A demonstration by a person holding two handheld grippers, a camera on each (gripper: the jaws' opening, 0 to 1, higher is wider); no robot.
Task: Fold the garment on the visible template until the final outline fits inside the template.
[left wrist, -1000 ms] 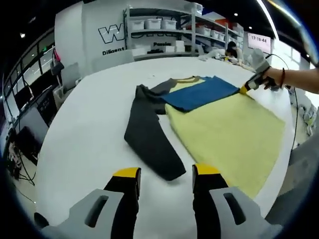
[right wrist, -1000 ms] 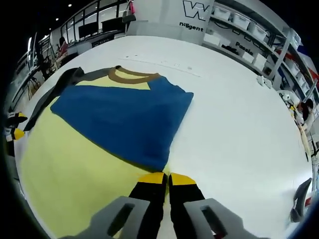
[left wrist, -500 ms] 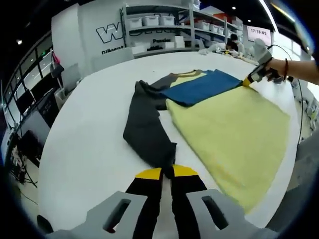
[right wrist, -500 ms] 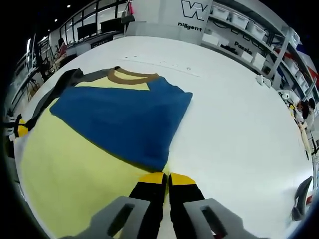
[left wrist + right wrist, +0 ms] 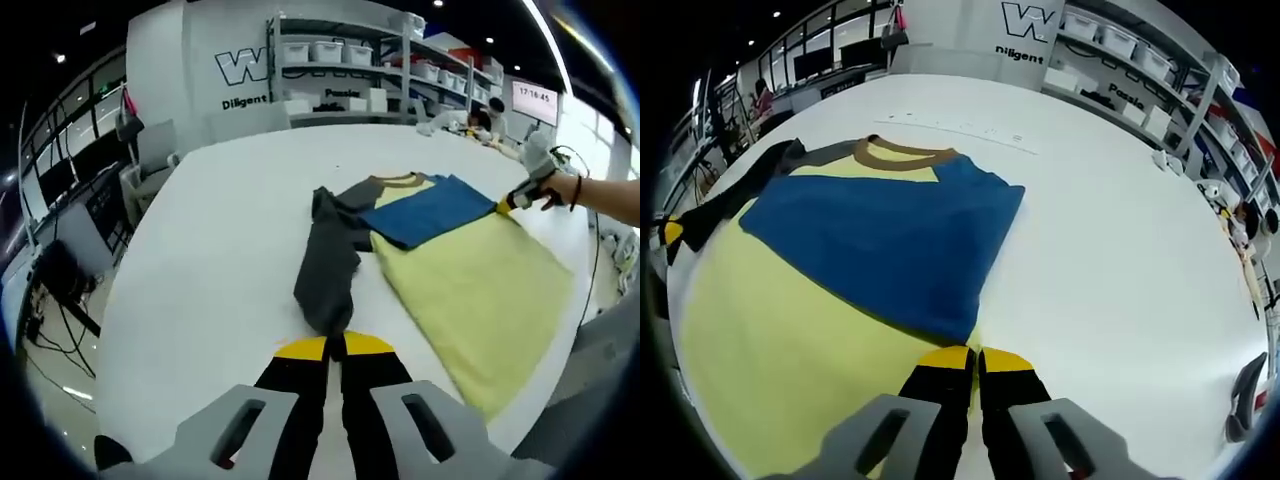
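Observation:
A garment lies on the white table (image 5: 210,260): yellow body (image 5: 470,290), brown collar (image 5: 400,181), and a blue sleeve (image 5: 430,208) folded flat across the chest. Its dark grey sleeve (image 5: 330,270) trails from the shoulder toward me, and my left gripper (image 5: 334,346) is shut on its cuff end. In the right gripper view my right gripper (image 5: 977,353) is shut on the near corner of the blue sleeve (image 5: 890,235), at the yellow body's (image 5: 780,330) edge. The grey sleeve (image 5: 735,195) stretches out to the left there, to the left gripper (image 5: 670,232). A hand holds the right gripper (image 5: 505,205).
Bare white table (image 5: 1110,260) spreads to the right of the garment, up to its rounded edge. Shelves with white bins (image 5: 340,60) and a lettered wall stand behind. A grey chair (image 5: 150,160) and desks sit off the table's left side. A person (image 5: 480,118) works at a far bench.
My left gripper went from open to shut on the grey sleeve's cuff, then drew back with it, so the sleeve now hangs narrower and bunched. The right gripper has stayed put.

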